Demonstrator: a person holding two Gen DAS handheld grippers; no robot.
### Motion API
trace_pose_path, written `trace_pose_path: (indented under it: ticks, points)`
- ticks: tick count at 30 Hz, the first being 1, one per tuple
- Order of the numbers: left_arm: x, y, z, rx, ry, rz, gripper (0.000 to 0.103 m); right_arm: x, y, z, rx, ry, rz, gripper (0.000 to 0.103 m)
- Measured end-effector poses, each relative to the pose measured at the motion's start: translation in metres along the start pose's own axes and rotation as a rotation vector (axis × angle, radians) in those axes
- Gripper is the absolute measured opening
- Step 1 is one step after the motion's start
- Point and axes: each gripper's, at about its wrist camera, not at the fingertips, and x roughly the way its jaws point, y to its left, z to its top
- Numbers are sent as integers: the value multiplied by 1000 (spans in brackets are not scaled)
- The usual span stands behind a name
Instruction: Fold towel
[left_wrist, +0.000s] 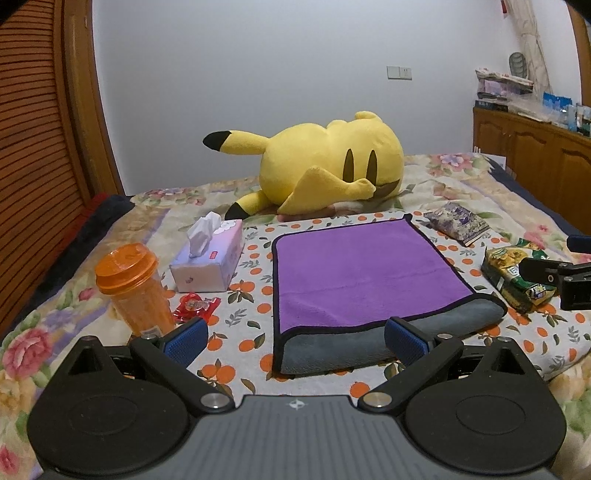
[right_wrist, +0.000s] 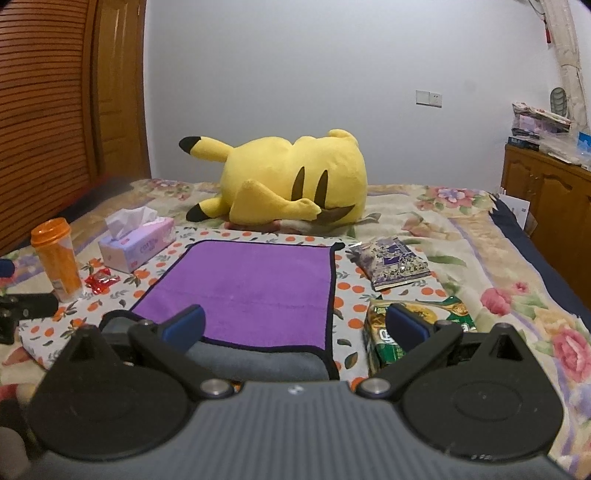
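Observation:
A purple towel (left_wrist: 354, 273) with black trim lies folded over on an orange-print cloth on the bed; its grey underside (left_wrist: 332, 345) shows as a rolled fold along the near edge. It also shows in the right wrist view (right_wrist: 251, 288). My left gripper (left_wrist: 295, 341) is open and empty, just in front of the towel's near left corner. My right gripper (right_wrist: 295, 326) is open and empty, over the towel's near right corner. The right gripper's black body shows at the left wrist view's right edge (left_wrist: 554, 280).
An orange bottle (left_wrist: 135, 288), a tissue box (left_wrist: 208, 264) and a red wrapper (left_wrist: 195, 306) lie left of the towel. A green snack bag (right_wrist: 417, 332) and a purple packet (right_wrist: 391, 262) lie right. A yellow plush (left_wrist: 332, 162) lies behind. Wooden cabinets stand at far right.

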Motion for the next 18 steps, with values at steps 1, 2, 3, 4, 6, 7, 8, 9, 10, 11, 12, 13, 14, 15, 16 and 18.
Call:
trace_pose_path:
  ticks: [1,2,3,4,6,7,8,9,10,11,12,13,14,15,16,18]
  points:
    - [2,0,0,2,3,-1,103,2,0,0,-1,4,2,103]
    - [5,0,1,5,6,-2,103,4,-1,1,-2,7,4,103]
    - [7,0,1,9,9,-2,103,6,-1,1,-5,11,7,103]
    - [9,0,1,15,12,-1,103,8,-1,2,-8,15,10,103]
    - [14,0,2,24,16,-1,103,12,-1,3,-16,20,15,103]
    - [15,0,2,26,17,-1,103,14,0,4,-21,22,16,103]
    - [18,1,3,29,20,0,103,16,0,5,-25,25,19,103]
    - [21,2,4,32,23,1,103,19,-1,6,-27,29,22,103]
    - [23,3,4,33,26,2,103,21,-1,7,-29,33,24,103]
    - [25,4,5,34,29,3,103,23,-2,7,-31,36,25,103]
    - [29,6,5,34,33,5,103,26,-3,7,-32,40,25,103]
    - [31,6,5,33,38,6,103,28,-4,7,-31,45,25,103]
    - [34,8,6,31,43,7,103,31,-5,7,-30,51,25,103]
    - [37,9,6,28,47,6,103,33,-6,7,-29,56,23,103]
    - [40,11,6,27,52,6,103,36,-7,7,-29,62,22,103]
    - [45,12,7,26,59,3,103,41,-10,7,-29,73,21,103]
